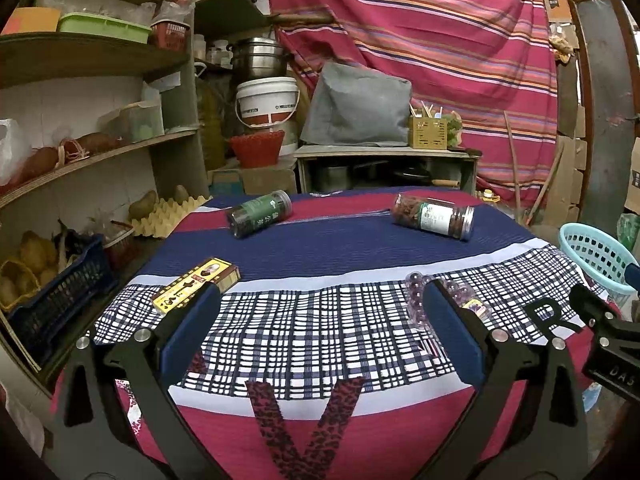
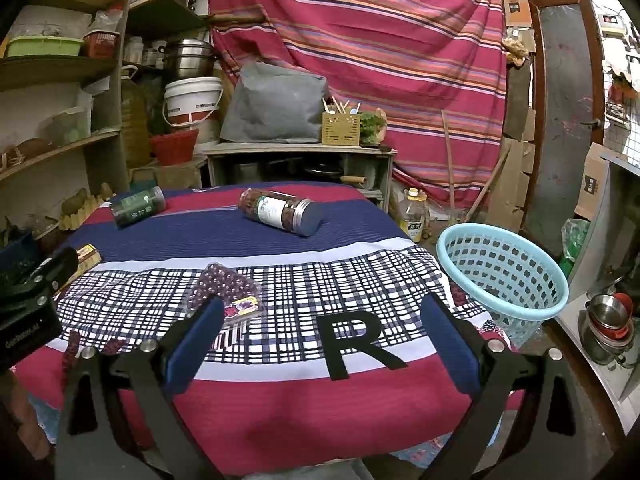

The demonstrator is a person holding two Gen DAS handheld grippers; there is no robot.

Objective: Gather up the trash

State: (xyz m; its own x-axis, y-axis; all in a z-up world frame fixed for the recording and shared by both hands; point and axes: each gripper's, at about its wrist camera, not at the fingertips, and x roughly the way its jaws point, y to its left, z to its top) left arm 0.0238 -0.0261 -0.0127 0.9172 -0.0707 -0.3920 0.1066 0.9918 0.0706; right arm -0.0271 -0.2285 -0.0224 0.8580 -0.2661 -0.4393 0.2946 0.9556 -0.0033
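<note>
On the cloth-covered table (image 1: 320,248) lie a dark green jar (image 1: 259,214) at the far left, a jar of red contents with a white label (image 1: 434,216) at the far right, a yellow box (image 1: 196,285) at the near left, and a clear pack of purple balls (image 1: 416,300). They also show in the right wrist view: green jar (image 2: 138,206), labelled jar (image 2: 282,212), yellow box (image 2: 86,258), ball pack (image 2: 226,290). My left gripper (image 1: 320,312) is open and empty above the near table. My right gripper (image 2: 322,320) is open and empty, beside the ball pack.
A light blue mesh basket (image 2: 502,274) stands off the table's right edge, also in the left wrist view (image 1: 596,256). Shelves with produce and crates (image 1: 80,184) line the left. A low cabinet (image 1: 384,168) stands behind. A striped curtain hangs at the back.
</note>
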